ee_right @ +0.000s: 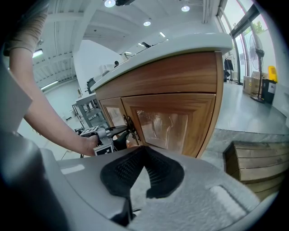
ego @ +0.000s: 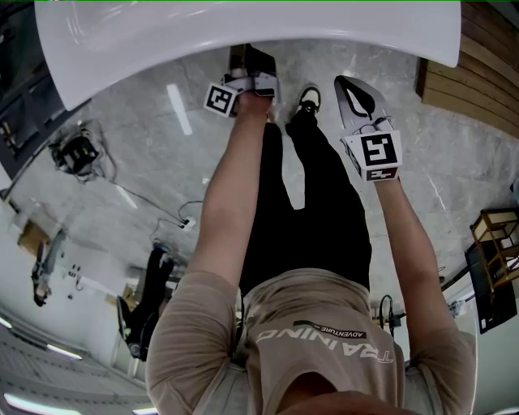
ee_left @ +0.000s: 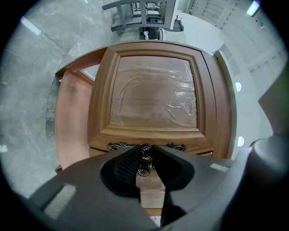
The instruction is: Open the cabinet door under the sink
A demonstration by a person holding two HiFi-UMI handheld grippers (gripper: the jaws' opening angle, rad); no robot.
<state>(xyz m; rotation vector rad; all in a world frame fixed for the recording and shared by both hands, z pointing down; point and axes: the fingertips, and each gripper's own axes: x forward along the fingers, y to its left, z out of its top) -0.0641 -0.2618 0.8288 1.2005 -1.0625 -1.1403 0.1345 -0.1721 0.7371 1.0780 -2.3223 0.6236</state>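
While the white sink [ego: 243,32] juts out overhead, the wooden cabinet door [ee_left: 153,94] sits below it. The left gripper [ee_left: 146,148] has its jaws clamped on the door's round metal knob [ee_left: 146,152]. The right gripper [ee_right: 143,149] hangs nearby, jaws pressed together on nothing.

We seem to be in a big lab or test hall with a mock bathroom unit set up in it. A wooden cabinet [ee_right: 171,90] sits under a white counter [ego: 243,32], its door panels covered in film [ee_left: 153,92]. Around it we see a grey marble-look floor [ego: 162,121] with cables [ego: 154,203] trailing across it, a metal rack [ee_left: 140,11], a wooden pallet [ee_right: 257,158], a fan [ee_right: 258,40] by tall windows [ee_right: 235,18], and a high white ceiling [ee_right: 90,27] with recessed lights [ee_right: 146,23].
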